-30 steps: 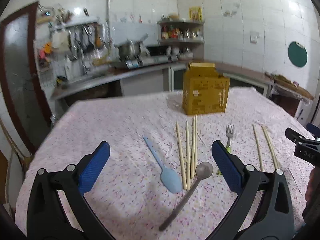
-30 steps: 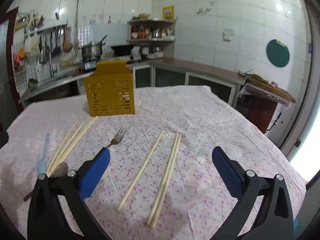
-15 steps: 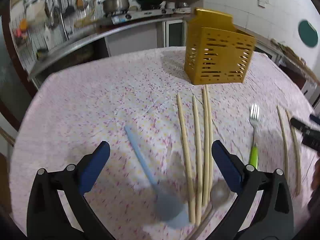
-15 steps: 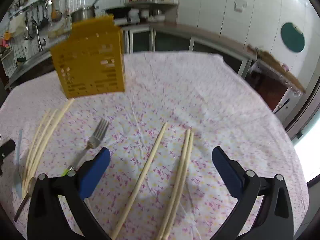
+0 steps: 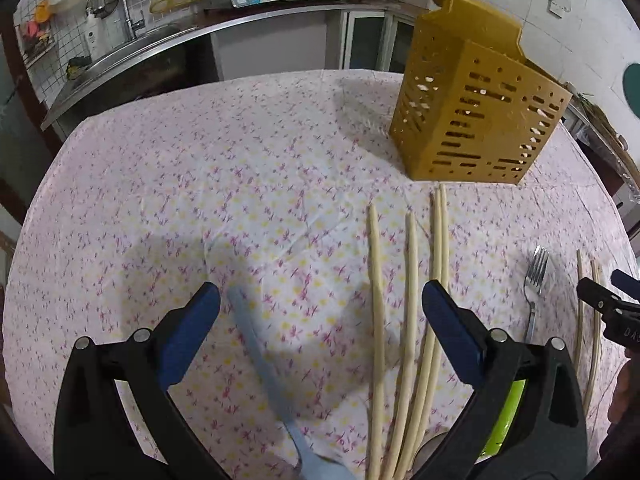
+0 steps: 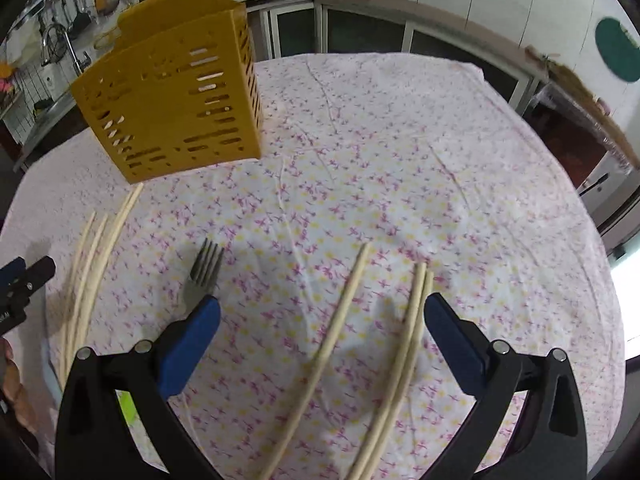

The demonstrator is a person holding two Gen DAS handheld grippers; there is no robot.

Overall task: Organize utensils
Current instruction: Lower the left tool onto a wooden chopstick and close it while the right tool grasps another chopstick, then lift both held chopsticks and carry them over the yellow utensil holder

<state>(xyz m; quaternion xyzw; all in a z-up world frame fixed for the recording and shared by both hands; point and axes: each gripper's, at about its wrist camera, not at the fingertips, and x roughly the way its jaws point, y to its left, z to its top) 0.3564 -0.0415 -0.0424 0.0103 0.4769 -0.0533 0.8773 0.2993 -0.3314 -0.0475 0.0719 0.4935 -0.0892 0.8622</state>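
left claw [image 5: 320, 322] released above blue spoon [image 5: 256, 344] | right claw [image 6: 322, 324] released over chopsticks [image 6: 404, 344] on surface [image 6: 400, 160] | yellow holder [image 6: 176, 100] near | chopsticks likely light, stiff, slippery; pinch mid-length

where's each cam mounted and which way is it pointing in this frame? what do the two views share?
Left wrist: sits on the left gripper, tilted down at the table; between its open fingers lie the blue spoon and four chopsticks; the right gripper's tip pokes in at the right edge.
Right wrist: sits on the right gripper, tilted down at three chopsticks; part of the person's hand shows at the far left.
Shared: the yellow utensil holder, the fork, the floral tablecloth.
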